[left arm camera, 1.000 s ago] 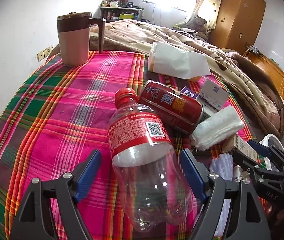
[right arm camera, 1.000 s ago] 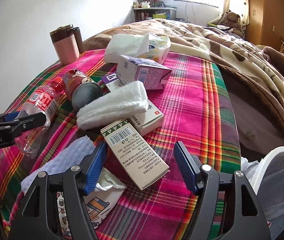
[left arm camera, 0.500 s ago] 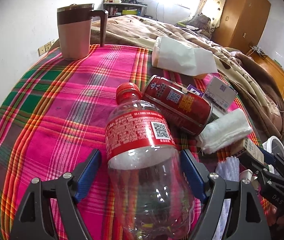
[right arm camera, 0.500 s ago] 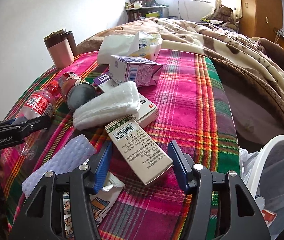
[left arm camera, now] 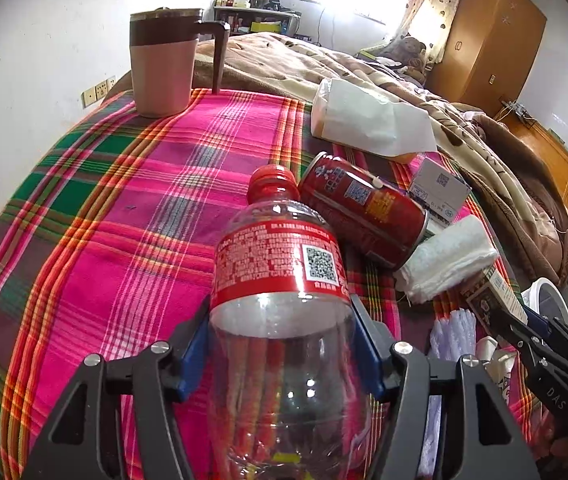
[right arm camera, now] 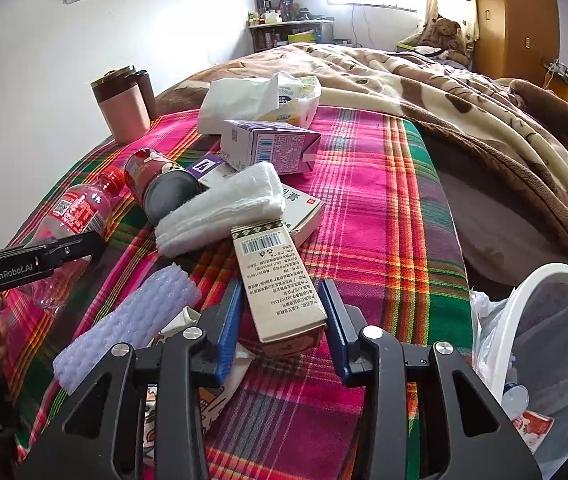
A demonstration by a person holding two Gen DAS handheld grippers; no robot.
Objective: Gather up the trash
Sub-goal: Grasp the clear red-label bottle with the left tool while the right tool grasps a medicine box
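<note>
While both grippers work over the plaid cloth (right arm camera: pixel 364 184), the trash on it can be counted from left to right: one mug (right arm camera: pixel 122 106), one clear bottle (left arm camera: pixel 284 300) with a red cap, one red can (left arm camera: pixel 364 210), one folded white towel (right arm camera: pixel 220 210), one purple carton (right arm camera: pixel 270 146), one tissue pack (right arm camera: pixel 260 98), one bubble-wrap roll (right arm camera: pixel 128 320), and two flat boxes, a long box (right arm camera: pixel 280 284) lying over a white box (right arm camera: pixel 304 210).

At the right edge, beside the cloth, stands one bin (right arm camera: pixel 540 300) with a white rim; it is lined with a bag, and a few small pieces of rubbish lie at its bottom.

The left gripper (left arm camera: pixel 280 352) is closed down on the bottle, whose body lies on its side; both blue pads press its clear wall just below the red label. The bottle's cap touches the can.

The right gripper (right arm camera: pixel 282 320) is narrowed around the near end of the long box. Its blue pads (right arm camera: pixel 230 320) stand just beside the box's two long edges, but I cannot tell whether they already press it.
</note>
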